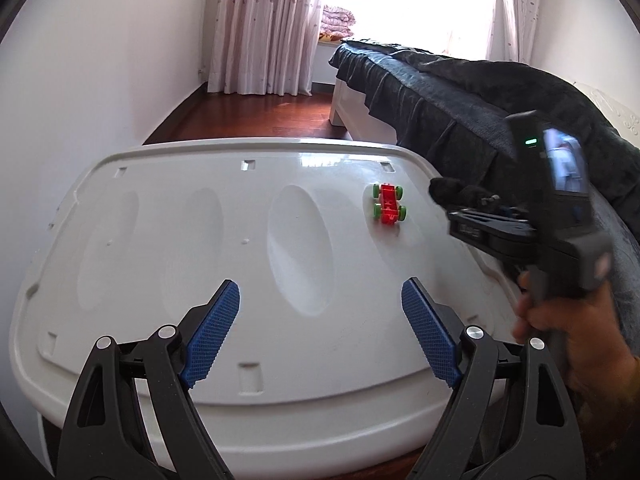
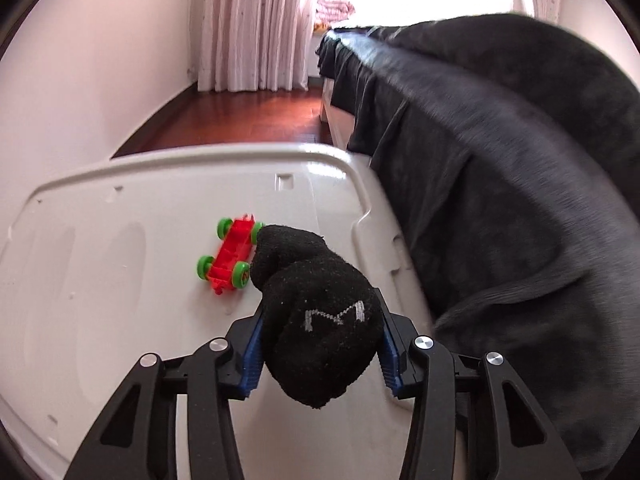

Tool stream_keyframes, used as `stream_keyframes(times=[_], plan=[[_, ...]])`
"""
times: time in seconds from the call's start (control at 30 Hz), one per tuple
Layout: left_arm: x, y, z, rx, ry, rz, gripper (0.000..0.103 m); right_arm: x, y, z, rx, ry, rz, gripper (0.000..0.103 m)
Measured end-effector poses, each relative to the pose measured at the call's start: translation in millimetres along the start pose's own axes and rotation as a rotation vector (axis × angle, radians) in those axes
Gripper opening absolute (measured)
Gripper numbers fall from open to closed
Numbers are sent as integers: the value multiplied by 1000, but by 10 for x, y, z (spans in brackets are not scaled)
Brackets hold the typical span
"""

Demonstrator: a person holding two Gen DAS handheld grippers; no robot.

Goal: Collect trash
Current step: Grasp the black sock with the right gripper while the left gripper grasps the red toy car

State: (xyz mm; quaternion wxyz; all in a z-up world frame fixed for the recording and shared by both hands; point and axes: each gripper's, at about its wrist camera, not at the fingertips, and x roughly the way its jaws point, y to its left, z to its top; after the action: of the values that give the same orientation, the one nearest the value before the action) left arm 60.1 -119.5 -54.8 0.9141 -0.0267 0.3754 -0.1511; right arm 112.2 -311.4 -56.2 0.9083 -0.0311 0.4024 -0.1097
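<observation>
Two grippers work over a white lid (image 1: 168, 240) that serves as the tabletop, with a wall on its left and a bed (image 1: 460, 112) draped in dark cloth on its right.

Farthest left, the left gripper (image 1: 320, 320) hangs over the near part of the lid with its blue pads (image 1: 214, 332) spread wide and nothing between them. It looks held in reserve, angled down at the surface so it can take whatever is picked next.

Further right on the lid, near its far right corner, lies a toy car (image 1: 388, 209) with a red body and green wheels, resting flat on its wheels. Whether it counts as trash is a judgement; it is the only loose thing on the lid apart from what the other gripper holds.

Right again, the right gripper (image 2: 320, 344) has a black sock (image 2: 320, 320) bunched between its jaws, which are about half closed with both pads pressed into the fabric. The sock's free end (image 2: 280, 248) droops forward and, in the right wrist view, overlaps the car's near wheels; I cannot tell whether it touches them. The left wrist view shows the sock (image 1: 452, 192) carried clear above the lid's right edge, with a hand (image 1: 560, 340) wrapped round the gripper's handle. A grip across the bunched middle suits soft cloth, since it keeps the sock from slipping out while it is carried to wherever the trash goes; no bin is in sight.
</observation>
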Motion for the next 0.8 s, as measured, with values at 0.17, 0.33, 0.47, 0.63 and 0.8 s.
stream_keyframes(times=[0.17, 0.33, 0.47, 0.63, 0.8], plan=[[313, -210, 257, 14, 8, -59, 81, -551, -210, 103, 9, -69, 1, 47], [810, -592, 457, 120, 36, -116, 81, -850, -376, 124, 12, -131, 4, 47], [1235, -759, 574, 137, 98, -131, 77, -896, -459, 120, 22, -151, 15, 47], [1615, -892, 678, 157, 154, -122, 66, -928, -492, 112, 31, -156, 27, 48], [1852, -882, 755, 148, 190, -54, 61, -972, -496, 94, 32, -164, 34, 48]])
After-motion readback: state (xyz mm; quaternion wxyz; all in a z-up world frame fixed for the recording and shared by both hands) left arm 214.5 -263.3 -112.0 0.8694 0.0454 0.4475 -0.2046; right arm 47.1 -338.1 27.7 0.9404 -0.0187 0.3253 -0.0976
